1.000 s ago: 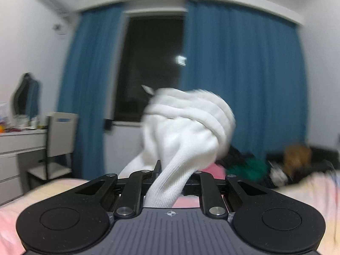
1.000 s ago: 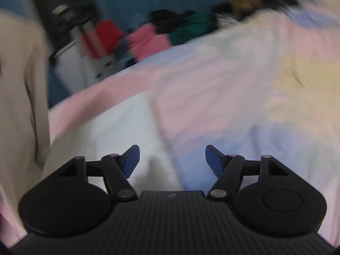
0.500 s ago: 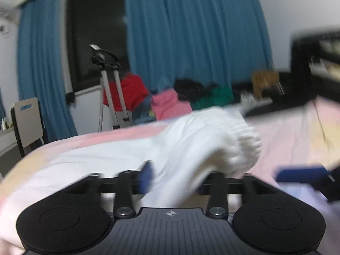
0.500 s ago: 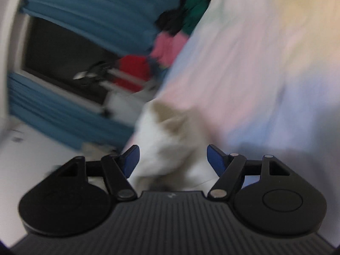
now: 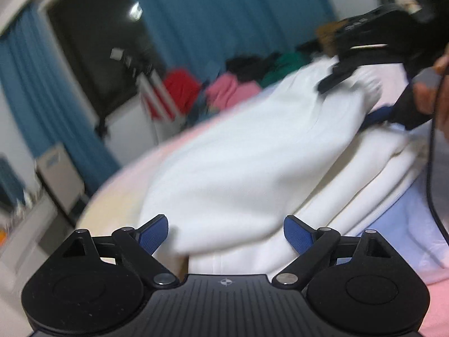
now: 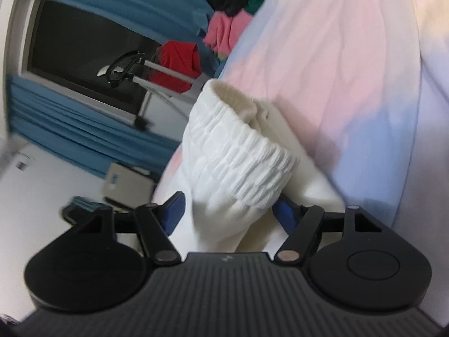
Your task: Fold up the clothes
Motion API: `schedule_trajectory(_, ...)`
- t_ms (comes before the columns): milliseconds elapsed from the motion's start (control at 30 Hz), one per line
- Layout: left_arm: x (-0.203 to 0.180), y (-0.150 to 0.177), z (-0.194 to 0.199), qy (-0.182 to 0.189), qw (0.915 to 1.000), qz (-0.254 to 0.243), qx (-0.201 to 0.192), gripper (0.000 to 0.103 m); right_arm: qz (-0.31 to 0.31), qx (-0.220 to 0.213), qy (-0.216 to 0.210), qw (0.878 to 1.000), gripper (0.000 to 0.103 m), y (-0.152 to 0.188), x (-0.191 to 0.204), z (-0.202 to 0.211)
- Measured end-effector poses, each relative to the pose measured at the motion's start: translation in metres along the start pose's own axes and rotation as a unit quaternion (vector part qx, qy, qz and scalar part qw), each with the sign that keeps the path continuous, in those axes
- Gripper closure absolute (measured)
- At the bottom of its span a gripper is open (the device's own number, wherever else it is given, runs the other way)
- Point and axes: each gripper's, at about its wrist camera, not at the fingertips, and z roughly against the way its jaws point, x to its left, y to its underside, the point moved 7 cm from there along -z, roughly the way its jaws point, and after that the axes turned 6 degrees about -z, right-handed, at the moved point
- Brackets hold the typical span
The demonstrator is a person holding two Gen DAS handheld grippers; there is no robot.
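A white garment (image 5: 252, 163) with an elastic ribbed waistband (image 6: 238, 151) lies on a pastel bed cover (image 6: 350, 70). My left gripper (image 5: 226, 234) is open just above the garment's near end, with cloth lying between its blue pads (image 5: 154, 233) but not pinched. My right gripper (image 6: 230, 213) has its blue pads (image 6: 174, 210) on either side of the bunched waistband, still fairly wide; I cannot tell whether they pinch it. The right gripper also shows in the left wrist view (image 5: 373, 104) at the garment's far end.
A pile of red, pink, green and black clothes (image 5: 224, 84) sits at the far edge of the bed. A tripod stand (image 6: 140, 73), blue curtains (image 5: 224, 14), a dark window and a chair (image 5: 59, 174) are beyond the bed.
My left gripper came down from holding the garment up, opened and let go of it. My right gripper moved onto the waistband, and its pads now straddle it.
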Motion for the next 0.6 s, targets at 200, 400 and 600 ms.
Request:
schedule_trajectory(200,0.016,0.005,-0.020,-0.053,0.9984,-0.013,-0.018,0.008,0.076,-0.047,0.038,0.995,0.067,-0.002,0.015,-0.004)
schedule_trajectory(400,0.014,0.006,-0.022,-0.069,0.9967,-0.035,-0.020,0.008,0.116,-0.112,0.046,0.986,0.068,-0.014,0.027,0.022)
schedule_trajectory(600,0.043,0.013,-0.020,-0.046,0.9953,0.082,0.024,0.010,0.042,-0.080,0.120,0.989,0.068,-0.022,-0.028,0.022)
